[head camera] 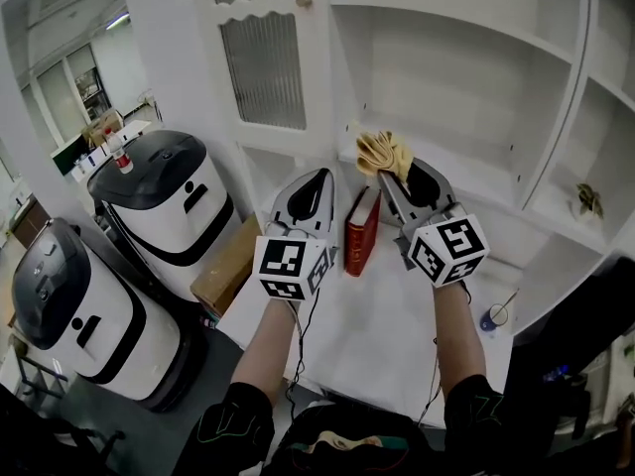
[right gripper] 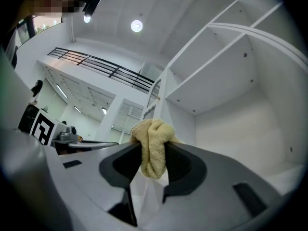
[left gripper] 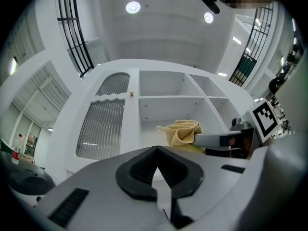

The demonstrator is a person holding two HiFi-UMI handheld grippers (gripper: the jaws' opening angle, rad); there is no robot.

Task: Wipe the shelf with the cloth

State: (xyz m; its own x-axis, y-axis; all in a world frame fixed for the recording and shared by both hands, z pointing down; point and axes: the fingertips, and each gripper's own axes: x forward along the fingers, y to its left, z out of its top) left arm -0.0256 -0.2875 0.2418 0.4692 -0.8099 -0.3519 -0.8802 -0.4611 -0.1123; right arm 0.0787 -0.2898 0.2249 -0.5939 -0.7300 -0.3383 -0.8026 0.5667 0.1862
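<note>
Pinching the yellow cloth (right gripper: 153, 148) in the right gripper (right gripper: 154, 154), jaws pressing hard on its bunched middle, leaving a folded lump above the pads and a short end hanging below. Holding that gripper up before the white shelf unit (head camera: 446, 77) in the head view, with the cloth at its 12 o'clock, near the front edge of the lowest open shelf. Not possible to tell whether touching the board there.

Holding the left gripper (head camera: 316, 181) at the right one's 9 o'clock, near it but apart. Pressing its jaws together on nothing, tips meeting in the left gripper view. Pointing both grippers toward 12 o'clock, marker cubes facing the camera.

Standing on the white table (head camera: 387, 335), between the two grippers and at 6 o'clock of the cloth: a red book (head camera: 362, 231).

Showing, at 11 o'clock of the left gripper, a cabinet door (head camera: 263, 67) with ribbed glass. Standing on the floor at 8 and 9 o'clock, well apart from the table: two white-and-black machines (head camera: 164, 206). Leaning just beside the table at 8 o'clock of the left gripper: a cardboard box (head camera: 228, 266). Sitting at 4 o'clock of the right gripper, near the table's edge: a small cup (head camera: 493, 317).
</note>
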